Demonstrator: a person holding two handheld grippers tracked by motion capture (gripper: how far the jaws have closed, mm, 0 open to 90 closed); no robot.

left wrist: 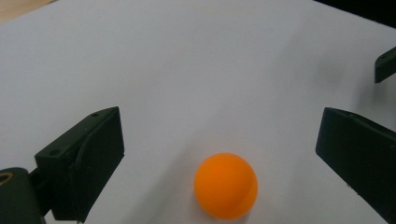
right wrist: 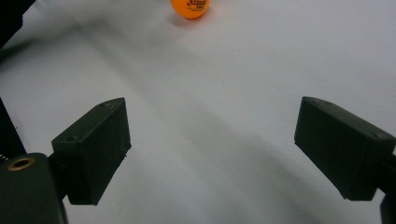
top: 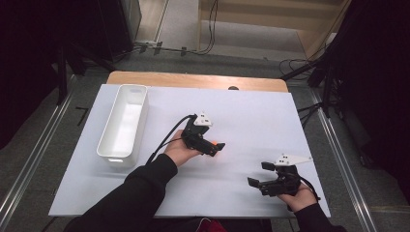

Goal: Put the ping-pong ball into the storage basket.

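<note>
L gripper hanging open round ball, ball at 6; R gripper idling open; off-centre squeeze risks ball rolling

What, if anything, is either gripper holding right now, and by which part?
Nothing is held. The left gripper is open, its jaws either side of the small orange plastic ball without touching it. The right gripper is open over bare white table.

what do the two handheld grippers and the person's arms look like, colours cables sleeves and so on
Both are black. The left gripper and the right gripper each carry a pale grey three-cornered plate on top, and their tongs end in blocky black pads. A black cable loops back from the left one. The person wears black long sleeves.
</note>
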